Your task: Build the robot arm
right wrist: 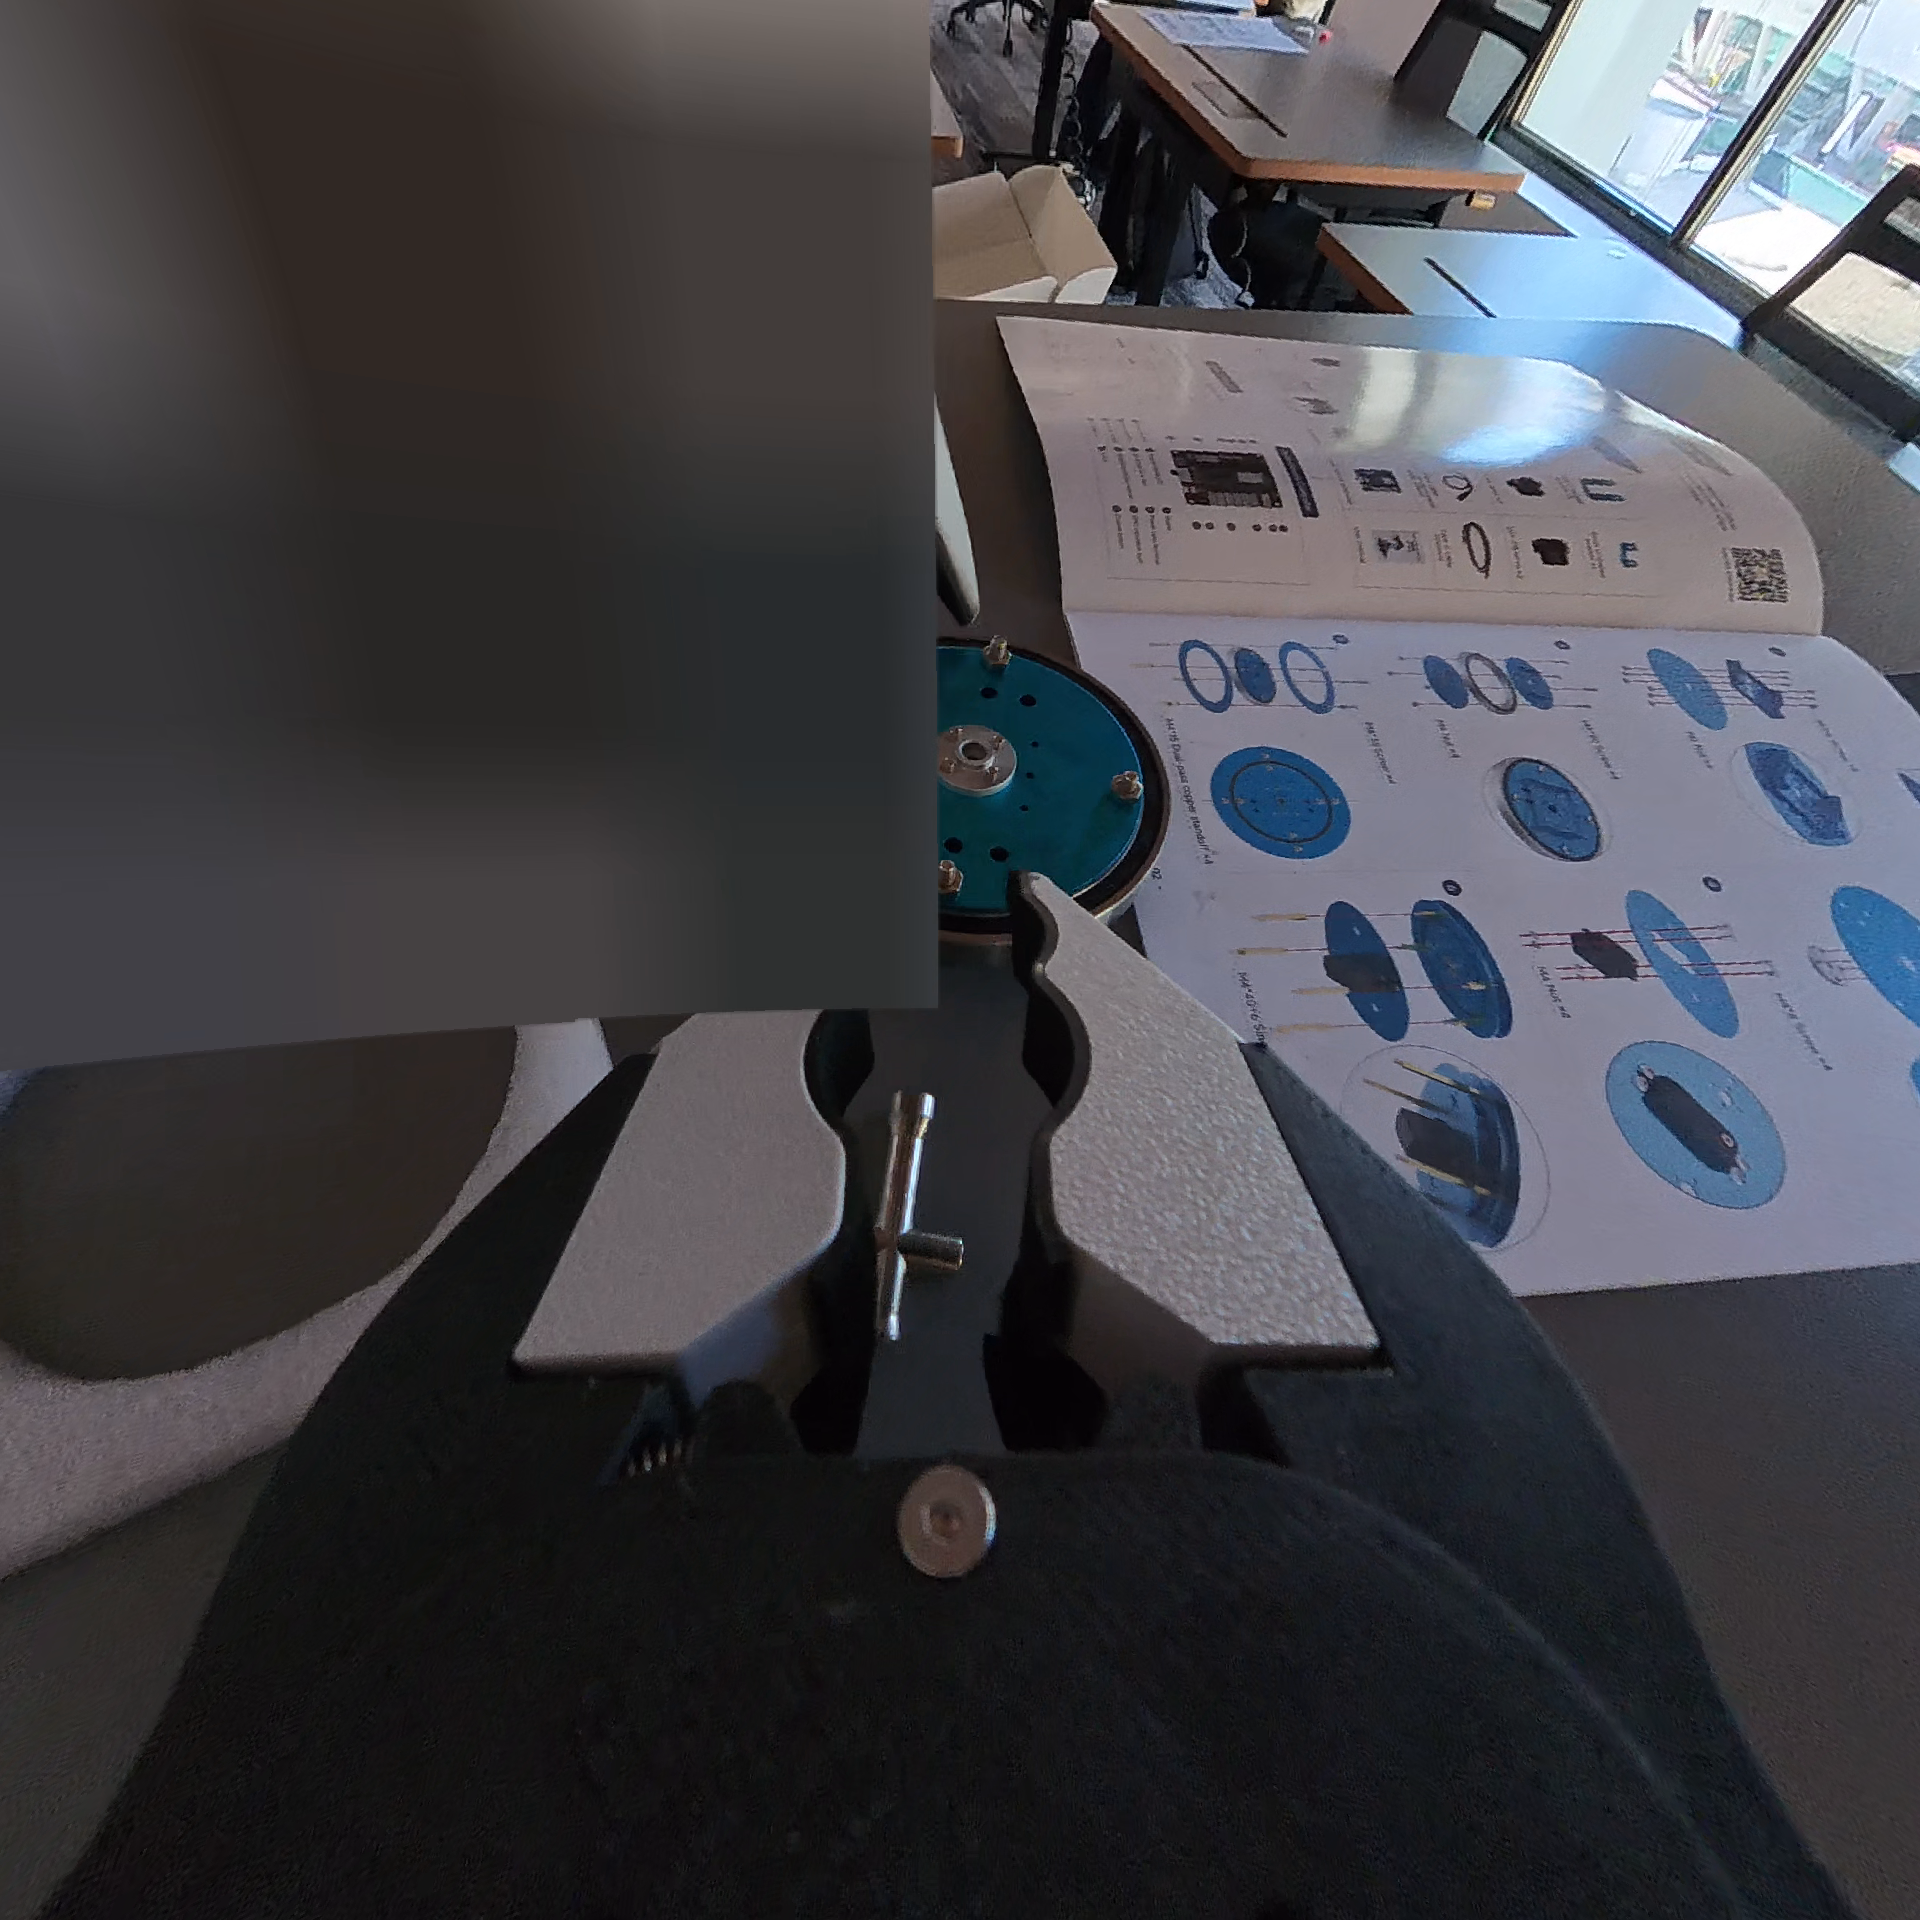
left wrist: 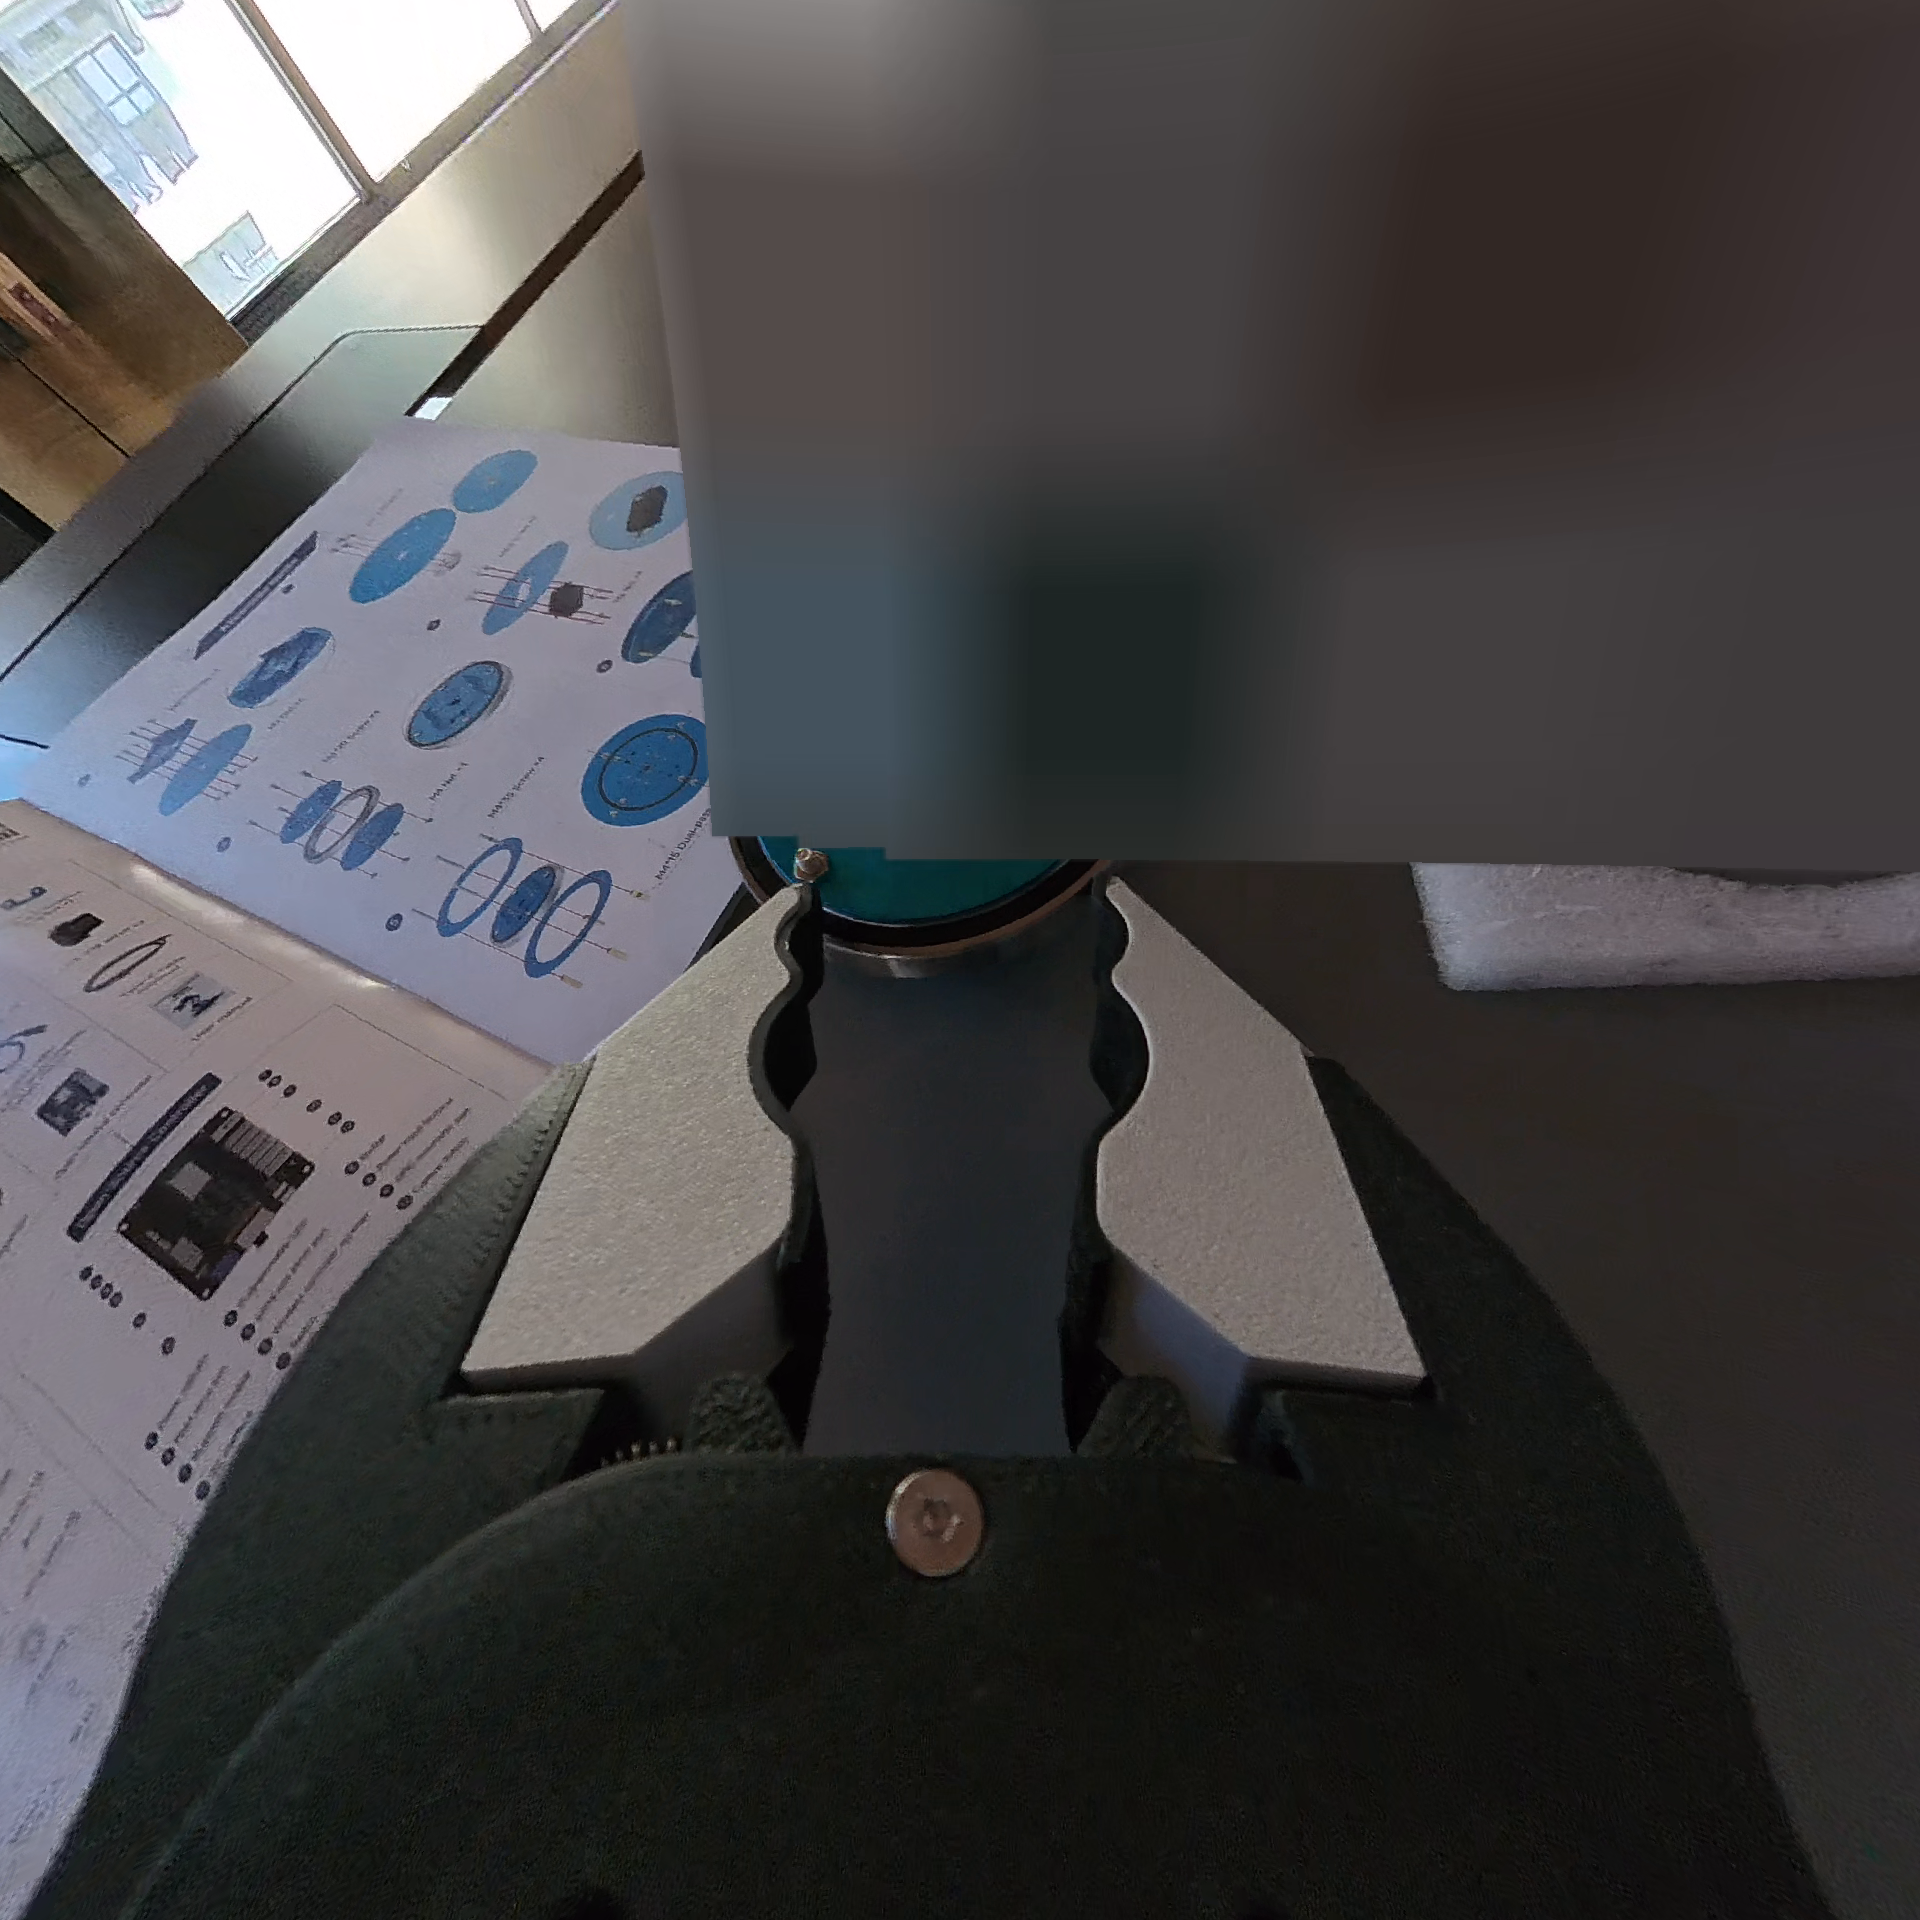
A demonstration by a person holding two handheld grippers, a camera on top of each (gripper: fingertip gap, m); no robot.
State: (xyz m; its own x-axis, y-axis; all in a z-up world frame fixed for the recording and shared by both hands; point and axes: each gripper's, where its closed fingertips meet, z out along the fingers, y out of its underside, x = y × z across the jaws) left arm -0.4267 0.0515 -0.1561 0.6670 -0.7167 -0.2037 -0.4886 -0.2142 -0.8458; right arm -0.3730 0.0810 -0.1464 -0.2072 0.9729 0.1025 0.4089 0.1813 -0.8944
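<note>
A teal round plate [left wrist: 935,891] with a black rim lies on the dark table [left wrist: 1558,1195], mostly hidden behind a blurred patch. My left gripper [left wrist: 956,909] is open, its fingertips at the plate's near rim, the left tip beside a small brass standoff [left wrist: 808,860]. In the right wrist view the plate [right wrist: 1049,821] shows a silver centre hub [right wrist: 977,753] and brass standoffs. My right gripper [right wrist: 940,1039] is open, its right fingertip at the plate's near edge and its left tip hidden. A small silver T-shaped wrench [right wrist: 902,1216] lies between its fingers, close to the left one.
An open printed manual [left wrist: 416,675] with blue diagrams lies left of the plate; in the right wrist view the manual [right wrist: 1455,831] lies right of it. White foam pieces [left wrist: 1662,925] [right wrist: 156,1403] lie on the table. Other desks [right wrist: 1351,114] and windows stand beyond. From either gripper's tips it is about 4 cm to the silver centre hub [right wrist: 977,753].
</note>
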